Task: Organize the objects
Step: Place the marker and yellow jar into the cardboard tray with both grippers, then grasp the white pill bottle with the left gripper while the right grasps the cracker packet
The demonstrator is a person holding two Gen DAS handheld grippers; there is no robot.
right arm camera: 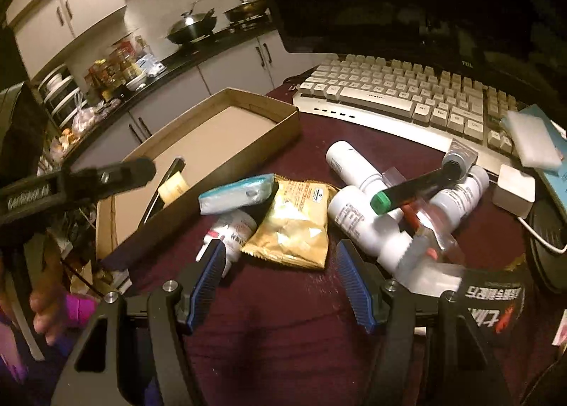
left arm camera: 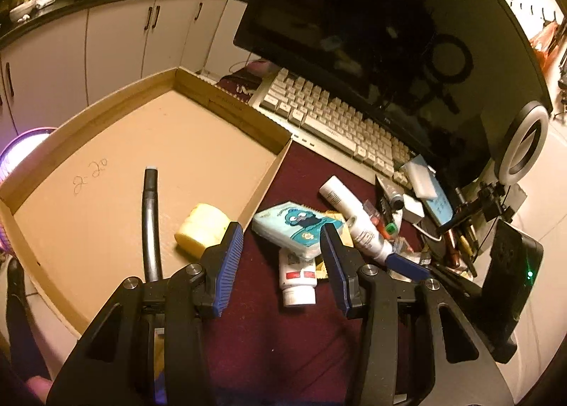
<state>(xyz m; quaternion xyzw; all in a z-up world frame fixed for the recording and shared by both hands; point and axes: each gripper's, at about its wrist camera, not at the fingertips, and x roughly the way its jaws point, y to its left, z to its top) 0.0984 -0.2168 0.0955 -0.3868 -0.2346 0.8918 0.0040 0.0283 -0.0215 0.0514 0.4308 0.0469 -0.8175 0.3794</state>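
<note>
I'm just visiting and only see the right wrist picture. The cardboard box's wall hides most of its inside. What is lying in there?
Observer: A yellow block lies on the box floor, close to the near wall.
Operator: Anything beside it?
Observer: Yes, a black curved bar, lying lengthwise next to the block.
Operator: The other gripper is just a blur to me. Is it holding something?
Observer: No. The left gripper is open, with nothing between its pads.
</note>
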